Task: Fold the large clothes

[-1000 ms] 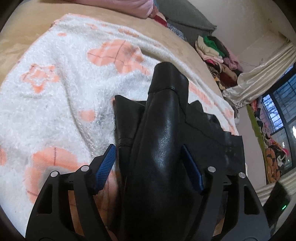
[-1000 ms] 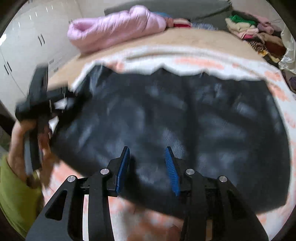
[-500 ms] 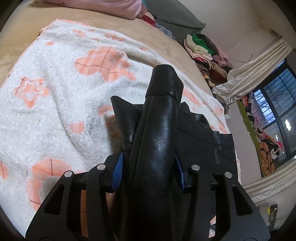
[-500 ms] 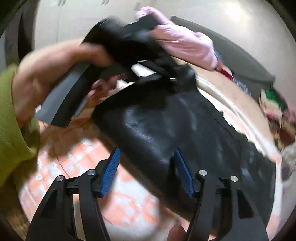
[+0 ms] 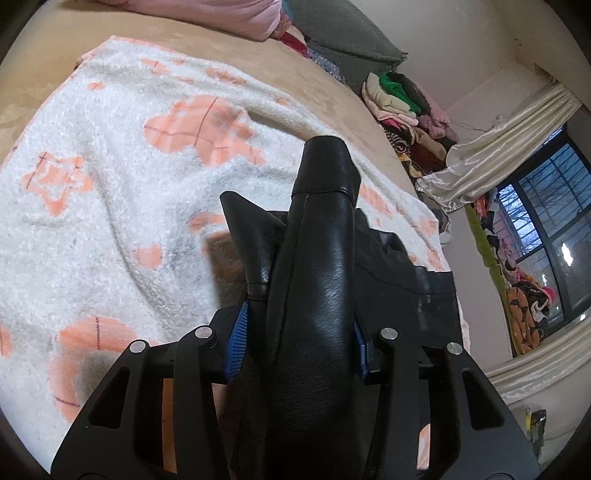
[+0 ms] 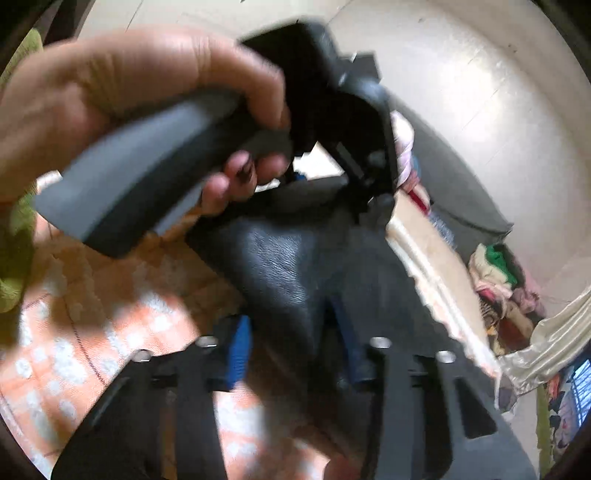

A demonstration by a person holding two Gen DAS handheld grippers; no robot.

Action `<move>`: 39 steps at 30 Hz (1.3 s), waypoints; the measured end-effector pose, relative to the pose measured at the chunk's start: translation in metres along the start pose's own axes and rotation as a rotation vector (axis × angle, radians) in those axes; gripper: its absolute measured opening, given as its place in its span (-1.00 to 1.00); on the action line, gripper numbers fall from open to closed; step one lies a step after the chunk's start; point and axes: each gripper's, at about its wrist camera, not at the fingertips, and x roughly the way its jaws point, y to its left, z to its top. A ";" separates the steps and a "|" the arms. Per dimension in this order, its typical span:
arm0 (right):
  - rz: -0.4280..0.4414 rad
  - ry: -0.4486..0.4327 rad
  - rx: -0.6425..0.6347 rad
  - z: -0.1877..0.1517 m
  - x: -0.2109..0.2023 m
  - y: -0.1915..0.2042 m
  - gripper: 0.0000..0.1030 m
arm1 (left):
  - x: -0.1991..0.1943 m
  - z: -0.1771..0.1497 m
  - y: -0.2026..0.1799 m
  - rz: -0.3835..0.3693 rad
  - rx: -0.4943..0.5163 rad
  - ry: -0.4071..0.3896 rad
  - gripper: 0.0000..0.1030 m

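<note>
Left wrist view
Left gripper (image 5: 298,332): its blue fingers (image 5: 236,341) are squeezed tight on a thick roll of the black leather garment (image 5: 314,295).
Black leather garment: one part sticks up between the fingers; the rest lies flat on the blanket, off to the right.
Blanket (image 5: 110,177): white and fluffy with orange shapes, spread on the bed (image 5: 314,85).
Pink bundle (image 5: 221,14): at the far end of the bed.
Pile of clothes (image 5: 402,99): a mixed heap beside the far corner of the bed, by the wall.
Curtain (image 5: 498,151): shiny and cream, next to the window (image 5: 546,229).

Right wrist view (blurry)
Right gripper (image 6: 295,347): the black leather garment (image 6: 288,266) sits between its fingers (image 6: 238,350); cannot tell if they press on it.
Hand (image 6: 122,92): wraps the grey handle of the left gripper (image 6: 332,122), just above the garment.
Blanket (image 6: 74,332): under the garment, bottom left.
Pile of clothes (image 6: 498,273): on the right.
</note>
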 end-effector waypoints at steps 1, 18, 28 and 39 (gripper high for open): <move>-0.011 -0.019 0.016 0.001 -0.007 -0.006 -0.45 | -0.002 0.001 -0.005 -0.001 0.008 -0.009 -0.30; -0.001 -0.160 0.410 -0.044 -0.092 -0.124 -0.63 | -0.017 -0.007 -0.157 -0.015 0.193 -0.105 -0.24; -0.003 -0.153 0.637 -0.104 -0.115 -0.180 -0.67 | 0.021 -0.023 -0.240 0.003 0.298 -0.059 -0.19; 0.039 -0.099 0.883 -0.163 -0.115 -0.209 -0.68 | 0.066 -0.042 -0.284 0.012 0.361 0.007 -0.17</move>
